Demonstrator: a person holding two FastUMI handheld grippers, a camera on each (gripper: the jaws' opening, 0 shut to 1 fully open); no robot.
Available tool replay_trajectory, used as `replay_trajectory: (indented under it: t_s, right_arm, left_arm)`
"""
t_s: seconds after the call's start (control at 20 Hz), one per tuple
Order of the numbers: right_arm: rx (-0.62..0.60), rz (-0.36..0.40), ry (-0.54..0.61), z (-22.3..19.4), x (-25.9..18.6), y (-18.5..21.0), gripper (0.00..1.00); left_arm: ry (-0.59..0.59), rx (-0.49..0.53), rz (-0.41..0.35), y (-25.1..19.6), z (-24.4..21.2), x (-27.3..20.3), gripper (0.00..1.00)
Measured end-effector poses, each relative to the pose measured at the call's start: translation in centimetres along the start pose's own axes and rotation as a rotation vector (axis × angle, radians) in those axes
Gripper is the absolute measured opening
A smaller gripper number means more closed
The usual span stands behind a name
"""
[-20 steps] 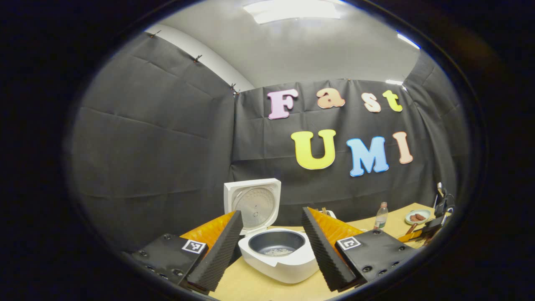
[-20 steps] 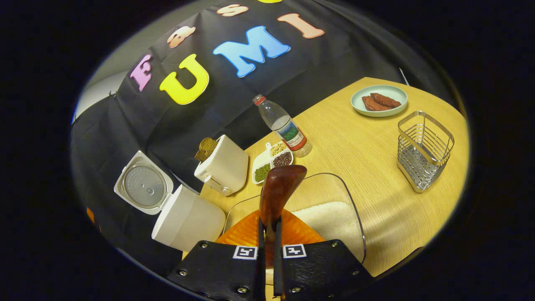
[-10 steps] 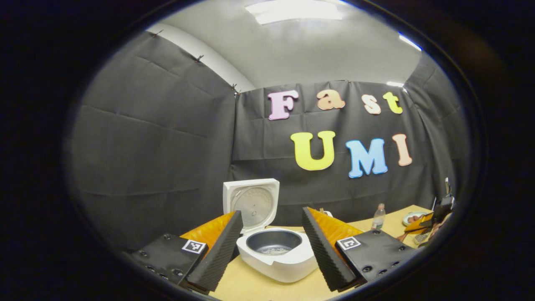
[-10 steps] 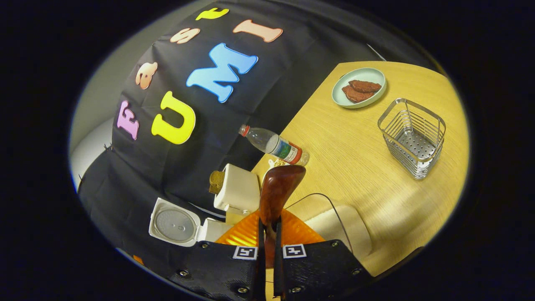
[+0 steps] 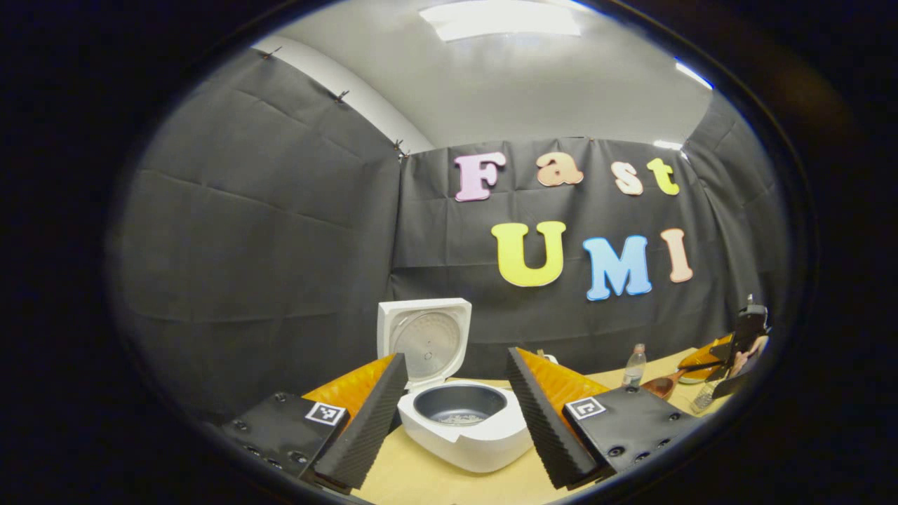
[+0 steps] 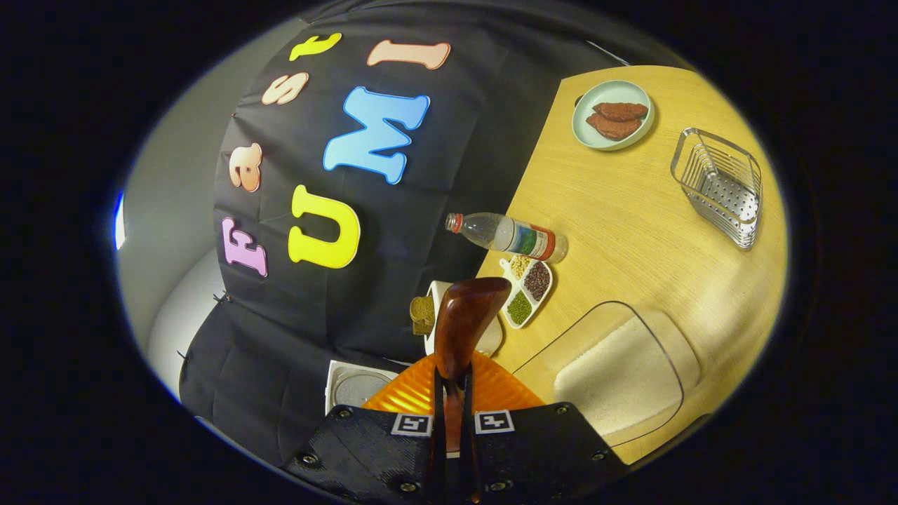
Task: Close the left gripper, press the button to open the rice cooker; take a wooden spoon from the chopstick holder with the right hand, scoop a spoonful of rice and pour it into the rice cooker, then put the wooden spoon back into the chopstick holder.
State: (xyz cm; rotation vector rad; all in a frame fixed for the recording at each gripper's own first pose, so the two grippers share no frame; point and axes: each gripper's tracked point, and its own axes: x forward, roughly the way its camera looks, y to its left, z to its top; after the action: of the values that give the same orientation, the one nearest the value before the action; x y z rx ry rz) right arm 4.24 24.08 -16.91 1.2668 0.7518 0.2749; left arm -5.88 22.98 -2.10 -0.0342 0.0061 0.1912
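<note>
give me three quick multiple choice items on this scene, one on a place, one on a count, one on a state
1. Where does the clear plastic water bottle stand?
A. beside the divided white dish of beans
B. inside the wire chopstick holder
C. on the pale green plate

2. How many brown pieces lie on the pale green plate?
A. one
B. two
C. four

3. What state is the white rice cooker in?
A. lid shut
B. lid up, pot showing
C. tipped on its side

Answers:
1 A, the bottle's base sits next to the bean dish.
2 B, two pieces lie side by side.
3 B, the lid stands upright behind the open dark pot.
</note>
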Motion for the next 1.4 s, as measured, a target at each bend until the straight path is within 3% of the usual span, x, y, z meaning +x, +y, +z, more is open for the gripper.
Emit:
replay_trajectory:
  t_s: [0.65,0.85,0.9,1.0,1.25,1.3,1.4]
  right_arm:
    - [-0.084,0.159,0.084,-5.3,5.2,12.0,0.07]
    - [-0.126,0.177,0.119,-8.1,7.6,14.1,0.07]
    - [-0.132,0.179,0.128,-8.8,8.2,14.4,0.08]
    - [-0.155,0.178,0.141,-10.1,9.4,14.8,0.07]
    - [-0.225,0.163,0.148,-13.3,12.8,15.4,0.07]
    - [-0.242,0.160,0.151,-14.0,13.7,15.4,0.07]
    - [-0.279,0.158,0.159,-15.4,14.6,15.8,0.07]
  left_arm:
    - [0.005,0.001,0.133,6.6,-0.9,-3.3,1.00]
    - [0.019,-0.006,0.189,8.7,-1.4,-4.5,0.97]
    - [0.025,-0.004,0.202,9.2,-1.6,-4.9,0.92]
    - [0.036,-0.001,0.222,10.0,-2.2,-5.5,0.97]
    - [0.058,0.029,0.278,12.3,-3.2,-6.9,0.97]
    - [0.063,0.031,0.290,12.7,-3.3,-7.3,0.92]
    - [0.077,0.032,0.313,13.2,-3.6,-7.7,0.97]
